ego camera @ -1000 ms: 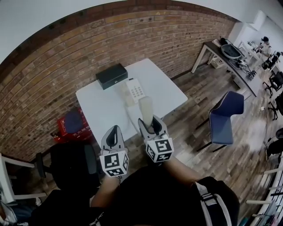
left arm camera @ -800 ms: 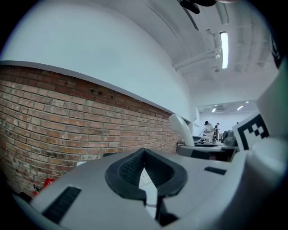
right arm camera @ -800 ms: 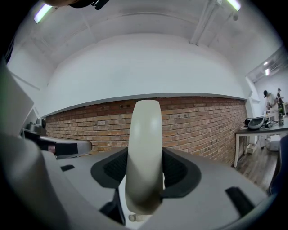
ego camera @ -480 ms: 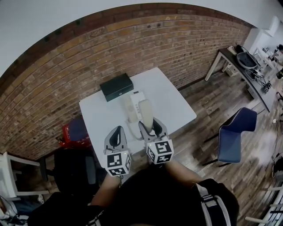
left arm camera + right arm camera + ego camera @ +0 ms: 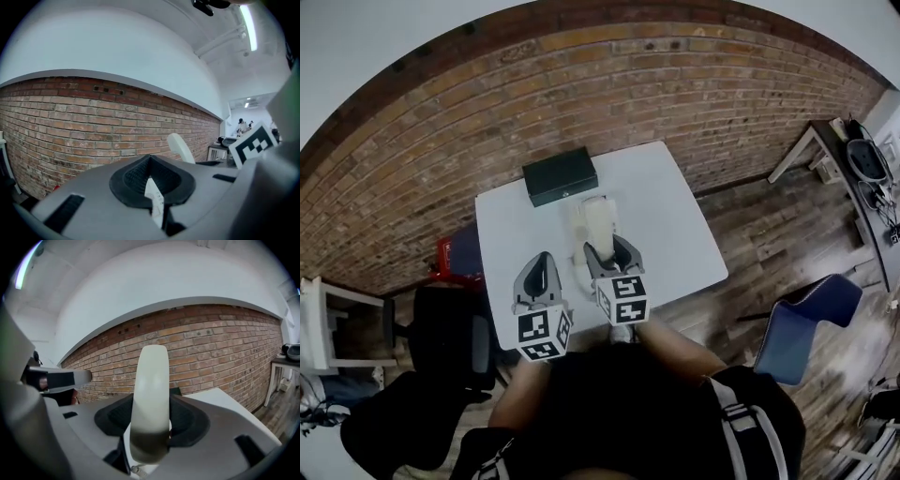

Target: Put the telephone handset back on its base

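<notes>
My right gripper [image 5: 610,253] is shut on a cream telephone handset [image 5: 600,223], which stands up out of the jaws above the white table [image 5: 675,234]. In the right gripper view the handset [image 5: 150,394] fills the gap of that gripper [image 5: 151,420], pads pressed on its lower part. The white telephone base [image 5: 579,217] lies on the table just left of and under the handset, largely hidden by it. My left gripper [image 5: 538,278] hovers beside it near the table's front edge, jaws together and nothing in them [image 5: 151,164].
A black box [image 5: 560,175] sits at the table's far edge against the brick wall [image 5: 609,84]. A black office chair [image 5: 450,342] stands at the left, a blue chair [image 5: 811,323] at the right, a red crate [image 5: 442,255] by the wall.
The right gripper has carried the handset leftward over the telephone base. The head view has swung, so the table now sits nearer the middle. The left gripper stays shut beside it.
</notes>
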The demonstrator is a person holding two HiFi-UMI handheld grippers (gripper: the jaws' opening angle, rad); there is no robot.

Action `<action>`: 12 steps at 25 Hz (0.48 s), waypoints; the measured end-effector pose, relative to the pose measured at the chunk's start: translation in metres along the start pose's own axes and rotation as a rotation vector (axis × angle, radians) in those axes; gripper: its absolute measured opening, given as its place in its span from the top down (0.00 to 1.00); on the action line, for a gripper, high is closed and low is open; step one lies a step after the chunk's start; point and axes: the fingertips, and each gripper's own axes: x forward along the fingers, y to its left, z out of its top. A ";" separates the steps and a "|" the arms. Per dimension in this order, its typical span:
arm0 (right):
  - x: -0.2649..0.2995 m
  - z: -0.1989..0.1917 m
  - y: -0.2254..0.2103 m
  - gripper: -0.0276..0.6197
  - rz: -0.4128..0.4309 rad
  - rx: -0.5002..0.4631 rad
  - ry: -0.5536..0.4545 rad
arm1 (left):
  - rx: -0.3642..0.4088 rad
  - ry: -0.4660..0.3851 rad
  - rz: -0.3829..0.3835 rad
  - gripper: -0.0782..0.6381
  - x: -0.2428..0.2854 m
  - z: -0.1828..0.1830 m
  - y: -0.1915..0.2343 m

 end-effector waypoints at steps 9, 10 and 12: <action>0.075 -0.046 -0.014 0.64 -0.050 0.076 0.238 | -0.023 0.053 0.091 0.90 0.019 -0.012 0.031; 0.083 -0.051 -0.014 0.64 -0.061 0.079 0.260 | -0.024 0.055 0.090 0.90 0.022 -0.012 0.035; 0.095 -0.062 -0.016 0.64 -0.087 0.084 0.299 | -0.030 0.059 0.084 0.90 0.026 -0.012 0.044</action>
